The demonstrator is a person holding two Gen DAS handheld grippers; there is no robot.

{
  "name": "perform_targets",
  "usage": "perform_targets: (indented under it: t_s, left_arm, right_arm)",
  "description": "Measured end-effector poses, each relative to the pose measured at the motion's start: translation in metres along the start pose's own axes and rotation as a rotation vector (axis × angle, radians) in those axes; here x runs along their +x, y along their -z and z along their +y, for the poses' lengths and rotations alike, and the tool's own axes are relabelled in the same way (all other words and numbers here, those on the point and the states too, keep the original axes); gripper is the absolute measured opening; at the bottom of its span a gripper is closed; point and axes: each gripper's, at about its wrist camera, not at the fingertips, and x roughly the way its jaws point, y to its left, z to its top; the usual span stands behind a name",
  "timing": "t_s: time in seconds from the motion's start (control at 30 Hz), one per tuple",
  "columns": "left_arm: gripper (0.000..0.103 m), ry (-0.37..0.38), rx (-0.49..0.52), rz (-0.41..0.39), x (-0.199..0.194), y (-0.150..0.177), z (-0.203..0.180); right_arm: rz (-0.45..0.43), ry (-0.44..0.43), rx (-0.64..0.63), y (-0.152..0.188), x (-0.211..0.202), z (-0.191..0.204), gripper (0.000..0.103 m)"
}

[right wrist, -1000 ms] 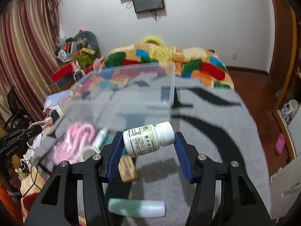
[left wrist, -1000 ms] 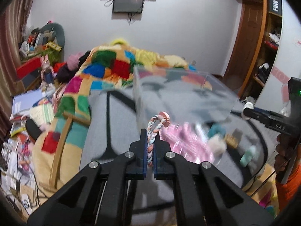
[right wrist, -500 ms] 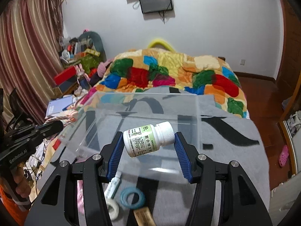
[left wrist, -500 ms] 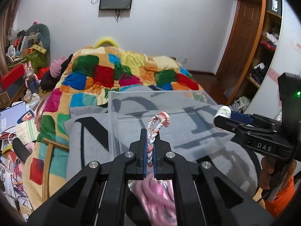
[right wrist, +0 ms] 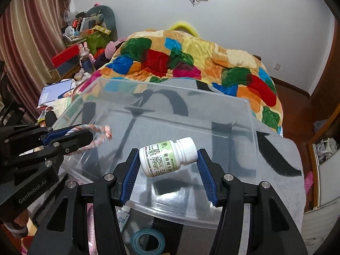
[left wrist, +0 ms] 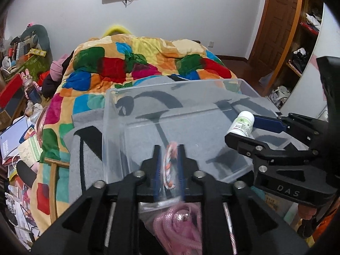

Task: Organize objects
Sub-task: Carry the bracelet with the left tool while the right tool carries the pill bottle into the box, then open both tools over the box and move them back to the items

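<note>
From the left wrist camera, the left tool [left wrist: 169, 165] is seen with its two blue-padded fingers standing a little apart, and one braided rope loop in pink, white and blue [left wrist: 169, 165] is between them; because of blur I cannot tell if the pads press on it. The tool is over the near-left part of one clear plastic storage box [left wrist: 136, 110], which stands on a grey blanket with black lines [left wrist: 85, 148] on the bed. Below the tool lies one pink cord bundle [left wrist: 180, 229], outside the box. On the right side, the right tool [left wrist: 244, 130] reaches over the box and carries one white pill bottle with a green label [left wrist: 242, 125]. Behind the box lies one quilt with many colour patches [left wrist: 138, 61].

From the right wrist camera, the right tool [right wrist: 167, 165] is clamped on the white pill bottle [right wrist: 167, 157]: one blue ribbed pad touches the bottom and the other touches the cap, and the bottle lies sideways above the inside of the clear box [right wrist: 212, 218]. On the left, the left tool [right wrist: 85, 136] holds the rope loop [right wrist: 97, 133] over the box's left edge. In front of the box, on the grey blanket [right wrist: 276, 159], I count one blue tape ring [right wrist: 147, 242] and one small white tube [right wrist: 123, 218].
</note>
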Motion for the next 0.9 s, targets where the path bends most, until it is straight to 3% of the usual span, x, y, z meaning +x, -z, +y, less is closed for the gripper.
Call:
perform_targets:
  t_s: [0.07,0.2,0.27,0.53,0.7,0.9]
  left_arm:
    - [0.046,-0.005,0.0,-0.005,-0.003,0.0,0.001]
    - [0.049,0.002,0.006,-0.035,-0.017,0.0,-0.001]
    - [0.061,-0.001,0.006,-0.056,-0.027,0.001,-0.002]
    - [0.095,-0.033,0.03,-0.125,-0.059,0.023,-0.011]
    - [0.097,-0.022,0.052,-0.066,-0.048,0.053,-0.019]
    - [0.097,-0.047,0.076,0.002,-0.032,0.098,-0.029]
  right_arm:
    - [0.003,-0.007,0.007,0.001,0.0,-0.001,0.051]
    - [-0.005,-0.019,0.012,0.003,-0.007,-0.002,0.055]
    - [-0.021,-0.023,0.013,0.004,-0.015,-0.001,0.058]
    - [-0.099,-0.015,0.016,0.032,-0.062,-0.006,0.068]
    - [-0.114,0.065,0.034,0.075,-0.087,-0.017,0.068]
    - [-0.042,0.129,0.102,0.128,-0.092,-0.032,0.068]
